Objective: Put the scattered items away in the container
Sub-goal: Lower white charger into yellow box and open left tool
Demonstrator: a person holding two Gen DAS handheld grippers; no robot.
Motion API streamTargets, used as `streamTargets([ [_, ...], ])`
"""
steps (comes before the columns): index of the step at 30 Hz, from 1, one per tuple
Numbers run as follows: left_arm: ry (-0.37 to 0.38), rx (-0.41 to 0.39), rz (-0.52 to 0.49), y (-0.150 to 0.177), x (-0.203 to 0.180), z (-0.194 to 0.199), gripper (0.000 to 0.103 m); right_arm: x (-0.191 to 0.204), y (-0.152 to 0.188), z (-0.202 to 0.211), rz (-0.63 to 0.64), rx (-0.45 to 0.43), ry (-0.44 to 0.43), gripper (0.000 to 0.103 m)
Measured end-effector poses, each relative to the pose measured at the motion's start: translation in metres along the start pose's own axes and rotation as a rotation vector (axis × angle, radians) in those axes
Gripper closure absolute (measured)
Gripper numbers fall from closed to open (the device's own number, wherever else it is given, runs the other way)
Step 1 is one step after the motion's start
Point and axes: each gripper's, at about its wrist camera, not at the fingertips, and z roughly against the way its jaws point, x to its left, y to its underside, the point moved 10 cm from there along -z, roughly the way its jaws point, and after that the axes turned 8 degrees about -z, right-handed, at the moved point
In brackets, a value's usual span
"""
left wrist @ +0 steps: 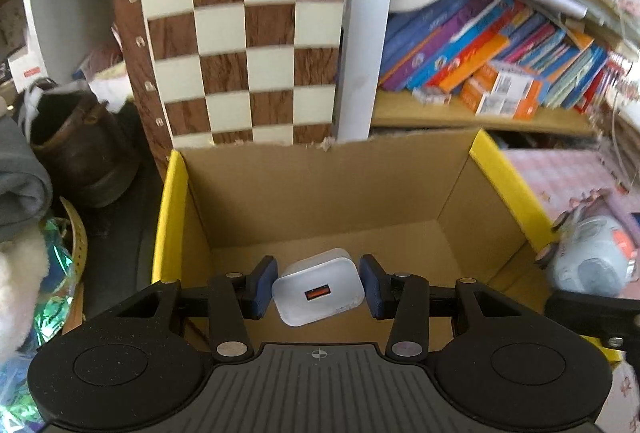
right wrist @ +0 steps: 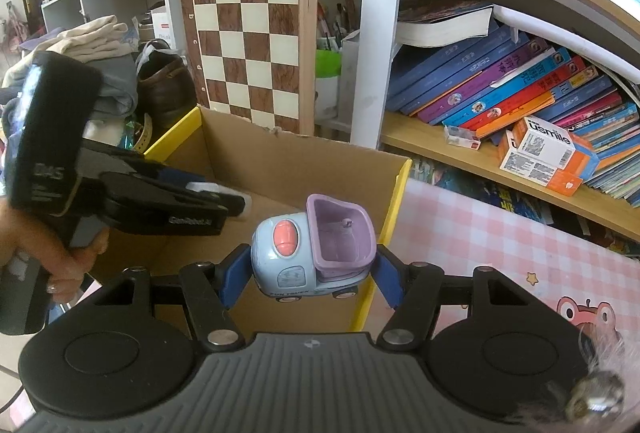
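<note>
A cardboard box [left wrist: 320, 185] with yellow rims stands open in front of me. My left gripper [left wrist: 318, 287] hangs over its inside, shut on a white USB charger [left wrist: 320, 293] whose orange port faces the camera. From the right wrist view this same left gripper [right wrist: 234, 201] reaches in over the box [right wrist: 300, 161], held by a person's hand [right wrist: 60, 261], and a bit of white shows at its tips. My right gripper [right wrist: 308, 273] is shut on a blue and purple toy truck [right wrist: 288, 257], just over the box's right rim. The truck [left wrist: 592, 257] also shows in the left wrist view.
A chessboard [right wrist: 248, 45] leans upright behind the box. Shelves with slanted books [right wrist: 520, 89] and orange-white cartons [right wrist: 548, 153] stand at the right. A brown shoe [left wrist: 80, 149] and folded clothes [right wrist: 100, 37] lie to the left. A pink checked cloth [right wrist: 480, 245] covers the surface at the right.
</note>
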Motion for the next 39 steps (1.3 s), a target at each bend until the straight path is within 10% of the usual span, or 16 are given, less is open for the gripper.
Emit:
streamTargets([
  [39,-0.008,0.124,-0.027,0.006,0.002,-0.023,0.059,-0.001,-0.001,-0.01,-0.006,0.014,-0.01,0.04],
])
